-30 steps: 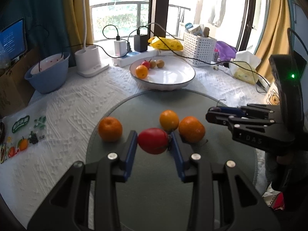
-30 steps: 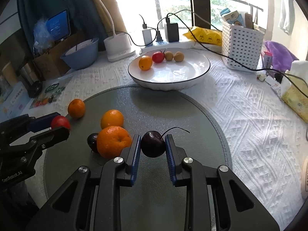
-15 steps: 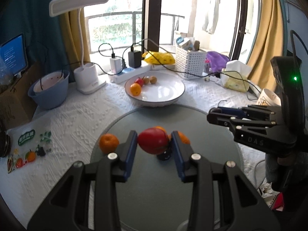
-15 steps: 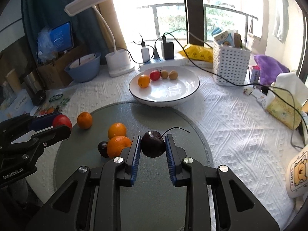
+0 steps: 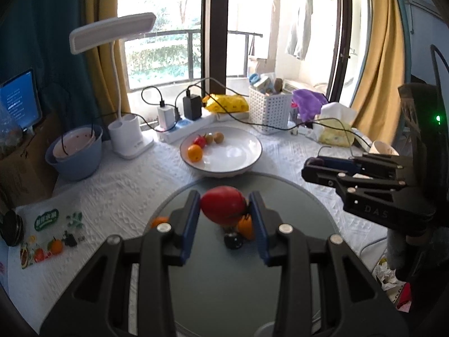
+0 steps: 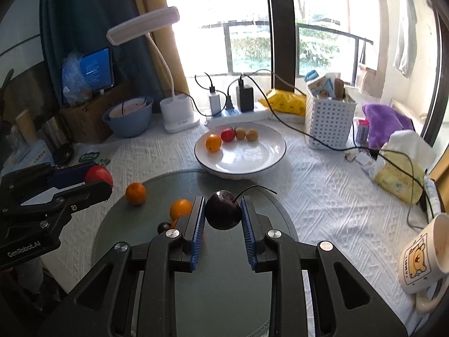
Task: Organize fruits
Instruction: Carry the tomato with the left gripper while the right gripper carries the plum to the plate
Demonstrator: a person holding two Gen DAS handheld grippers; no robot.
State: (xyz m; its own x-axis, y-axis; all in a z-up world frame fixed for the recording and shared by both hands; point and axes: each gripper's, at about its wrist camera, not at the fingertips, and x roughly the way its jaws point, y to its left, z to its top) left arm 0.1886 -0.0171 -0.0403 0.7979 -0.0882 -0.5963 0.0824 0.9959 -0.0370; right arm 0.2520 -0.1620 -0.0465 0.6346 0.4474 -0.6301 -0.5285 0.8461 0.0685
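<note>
A round grey mat (image 6: pixel 280 219) is lying on the white tablecloth (image 6: pixel 336 185), with a white plate (image 6: pixel 252 165) sitting just beyond it and carrying an orange (image 6: pixel 213 142), a small tomato (image 6: pixel 227 135) and two brownish fruits (image 6: pixel 246 134). Above the mat, the left gripper (image 5: pixel 224 210) is clamping a red tomato (image 5: pixel 223 209) and the right gripper (image 6: pixel 223 213) is pinching a dark cherry (image 6: pixel 223 214) by its sides, stem pointing right. Two oranges (image 6: pixel 135 193) and another cherry (image 6: pixel 164 227) are resting on the mat below.
</note>
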